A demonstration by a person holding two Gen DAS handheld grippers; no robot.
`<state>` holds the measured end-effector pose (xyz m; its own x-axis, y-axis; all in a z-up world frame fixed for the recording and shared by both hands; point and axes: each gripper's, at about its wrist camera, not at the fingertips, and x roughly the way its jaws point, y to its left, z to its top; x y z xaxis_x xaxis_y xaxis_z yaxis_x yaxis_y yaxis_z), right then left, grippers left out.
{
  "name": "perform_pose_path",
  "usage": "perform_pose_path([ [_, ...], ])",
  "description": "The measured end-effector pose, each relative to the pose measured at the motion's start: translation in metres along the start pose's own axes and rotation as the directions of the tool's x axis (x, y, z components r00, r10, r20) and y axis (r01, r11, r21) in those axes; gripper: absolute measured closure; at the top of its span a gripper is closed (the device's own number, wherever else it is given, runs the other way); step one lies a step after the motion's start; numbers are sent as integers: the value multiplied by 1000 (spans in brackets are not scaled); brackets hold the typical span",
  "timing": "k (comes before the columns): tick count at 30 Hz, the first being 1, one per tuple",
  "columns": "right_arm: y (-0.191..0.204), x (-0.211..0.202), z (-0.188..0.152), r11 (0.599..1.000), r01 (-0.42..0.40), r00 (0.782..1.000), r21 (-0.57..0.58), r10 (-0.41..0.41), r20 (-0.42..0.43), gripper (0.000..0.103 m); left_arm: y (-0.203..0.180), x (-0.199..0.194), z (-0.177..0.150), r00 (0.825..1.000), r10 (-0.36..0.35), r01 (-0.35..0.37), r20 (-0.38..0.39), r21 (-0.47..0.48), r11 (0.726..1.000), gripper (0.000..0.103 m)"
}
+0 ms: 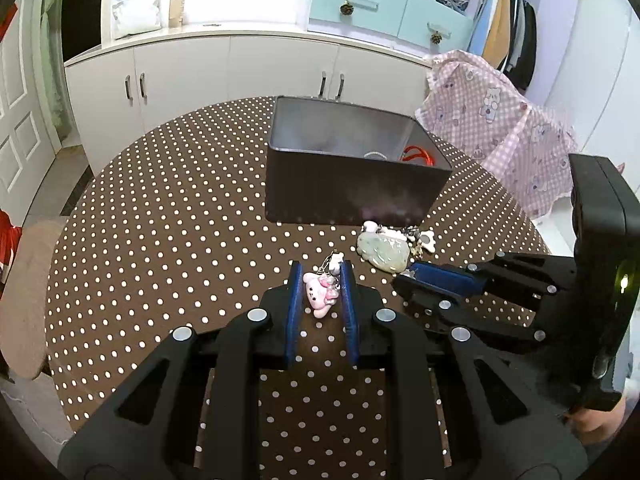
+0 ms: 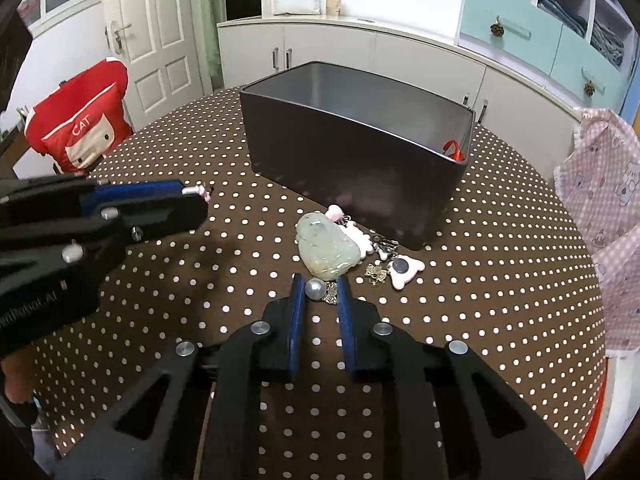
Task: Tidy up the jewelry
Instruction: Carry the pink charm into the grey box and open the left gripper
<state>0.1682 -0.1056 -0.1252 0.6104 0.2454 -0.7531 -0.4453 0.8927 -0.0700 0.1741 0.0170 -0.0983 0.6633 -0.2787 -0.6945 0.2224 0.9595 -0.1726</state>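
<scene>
Left gripper [image 1: 320, 276] jaws pinch the pink charm [image 1: 319, 295]; right gripper [image 2: 321, 282] jaws pinch the pearl [image 2: 315, 289].

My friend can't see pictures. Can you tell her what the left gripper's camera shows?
The left gripper pinches a pink charm above a dotted table. A dark bin stands beyond it, a jade pendant before it, and the right gripper reaches in there.

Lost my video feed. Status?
Left gripper shut on pink cat charm. Right gripper shut on pearl piece. Dark bin ahead, unobstructed.
</scene>
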Motion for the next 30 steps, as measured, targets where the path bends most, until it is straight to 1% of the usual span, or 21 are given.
perform_pose_path([
  [2, -3, -4, -1, 1000, -6, 1000, 5, 6, 6, 90, 2, -3, 3, 1000, 3, -2, 9, -4, 1000, 84],
  [5, -13, -15, 2, 999, -29, 999, 39, 28, 39, 90, 6, -7, 13, 1000, -12, 12, 27, -17, 1000, 84],
  [8, -26, -31, 9, 996, -54, 994, 75, 46, 94, 90, 6, -11, 26, 998, -19, 20, 53, -18, 1000, 84],
  [9, -33, -38, 13, 994, -65, 990, 93, 53, 127, 90, 6, -12, 30, 998, -21, 22, 60, -18, 1000, 84],
  [13, -52, -53, 29, 986, -88, 977, 140, 58, 205, 90, 2, -13, 53, 996, -17, 19, 87, -15, 1000, 84],
  [15, -58, -55, 36, 984, -89, 972, 157, 51, 228, 90, 1, -13, 65, 995, -9, 12, 98, -26, 1000, 84],
  [18, -70, -53, 45, 972, -120, 965, 200, 67, 253, 90, -2, -6, 83, 995, -34, 37, 94, -31, 999, 84],
  [20, -76, -46, 52, 965, -145, 964, 218, 88, 251, 90, -5, 2, 91, 995, -56, 58, 77, -31, 998, 84],
  [22, -78, -40, 58, 962, -151, 965, 227, 94, 245, 90, -10, 13, 98, 996, -73, 75, 50, -24, 997, 84],
  [26, -77, -24, 64, 964, -143, 972, 225, 94, 213, 90, -20, 34, 104, 998, -69, 69, 1, -6, 998, 84],
  [30, -77, -13, 63, 960, -152, 975, 236, 106, 196, 90, -24, 47, 107, 997, -68, 68, -23, 1, 998, 84],
])
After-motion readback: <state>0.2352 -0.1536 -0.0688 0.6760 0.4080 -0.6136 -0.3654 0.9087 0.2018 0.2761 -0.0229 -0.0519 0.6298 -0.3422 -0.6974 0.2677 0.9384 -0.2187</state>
